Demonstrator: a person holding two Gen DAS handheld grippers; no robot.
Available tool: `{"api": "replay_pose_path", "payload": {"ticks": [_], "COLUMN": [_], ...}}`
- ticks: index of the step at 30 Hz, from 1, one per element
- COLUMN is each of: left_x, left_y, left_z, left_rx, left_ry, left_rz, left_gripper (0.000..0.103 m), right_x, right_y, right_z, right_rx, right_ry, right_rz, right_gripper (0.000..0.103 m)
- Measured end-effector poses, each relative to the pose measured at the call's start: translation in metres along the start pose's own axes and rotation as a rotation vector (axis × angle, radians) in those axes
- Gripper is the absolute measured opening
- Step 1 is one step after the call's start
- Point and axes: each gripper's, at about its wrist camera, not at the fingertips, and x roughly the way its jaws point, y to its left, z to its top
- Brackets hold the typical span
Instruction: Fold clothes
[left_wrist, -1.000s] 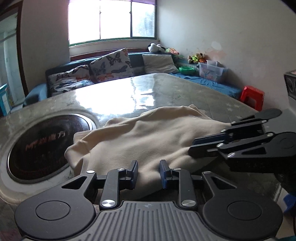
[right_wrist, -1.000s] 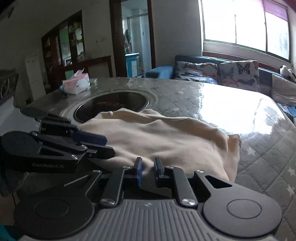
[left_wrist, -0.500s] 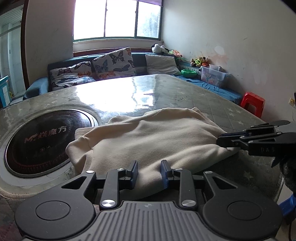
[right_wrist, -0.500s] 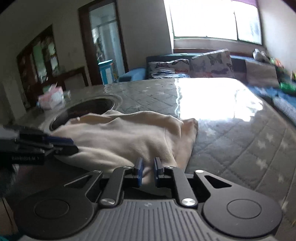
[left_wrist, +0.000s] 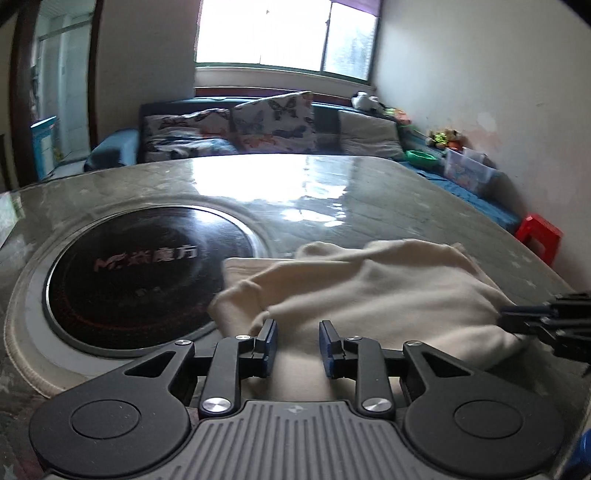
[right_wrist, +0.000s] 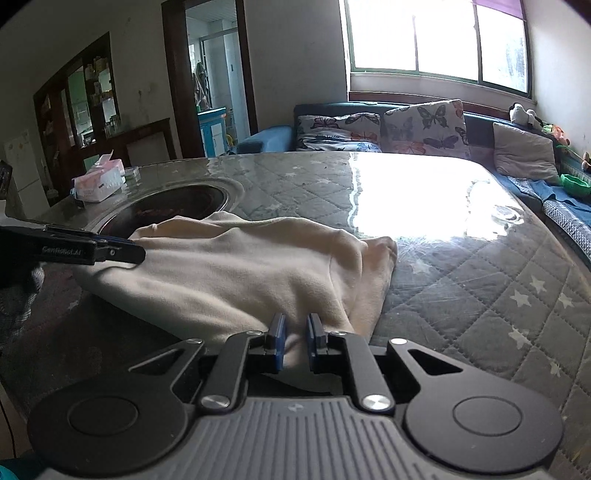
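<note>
A cream garment (left_wrist: 373, 291) lies bunched on the glass-topped table; it also shows in the right wrist view (right_wrist: 236, 273). My left gripper (left_wrist: 297, 345) is open, its jaws apart over the garment's near edge with cloth between them. My right gripper (right_wrist: 294, 341) has its jaws close together with a fold of the cream cloth between them at the near right corner. In the left wrist view the right gripper (left_wrist: 546, 325) comes in from the right edge at the garment's corner. In the right wrist view the left gripper (right_wrist: 110, 251) reaches in from the left.
A round black hotplate (left_wrist: 144, 273) is set into the table left of the garment. A pink tissue box (right_wrist: 98, 181) stands at the table's far left. A sofa with butterfly cushions (right_wrist: 384, 125) is behind. A red stool (left_wrist: 539, 236) stands beside the table.
Both grippers have shifted along the garment's near edge. The left view has swung left toward the hotplate. The left jaws have opened a little wider.
</note>
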Motion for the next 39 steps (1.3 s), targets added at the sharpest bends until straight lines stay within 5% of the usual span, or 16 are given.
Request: {"api": "replay_pose_path", "payload": {"ticks": [7,13,15,21,31,39], "left_x": [-0.01,0.007,0.008,0.0,0.016,0.031], "left_y": [0.012,0.038,0.039,0.025,0.029,-0.009], "left_z": [0.01,0.016,0.017,0.028,0.033,0.049], "left_rx": [-0.045,-0.137,-0.14,-0.037,-0.035,0.065], "left_ry": [-0.035,0.04,0.039,-0.064,-0.007,0.017], "left_rz": [0.071,0.118,0.087,0.127,0.136,0.024], "left_gripper": [0.029,0.029,0.01,0.004,0.009,0.009], "right_x": [0.0,0.0,0.0,0.001,0.001,0.011], "right_y": [-0.001,-0.002,-0.002,0.0,0.002,0.009], "right_z": [0.0,0.0,0.0,0.0,0.006,0.046], "right_rx": [0.004,0.007,0.008,-0.012,-0.026,-0.086], "right_ry": [0.003,-0.001,-0.001,0.004,0.027,0.022], "right_rz": [0.003,0.005,0.006,-0.003,-0.001,0.043], "right_gripper": [0.011,0.012,0.012,0.012,0.012,0.016]}}
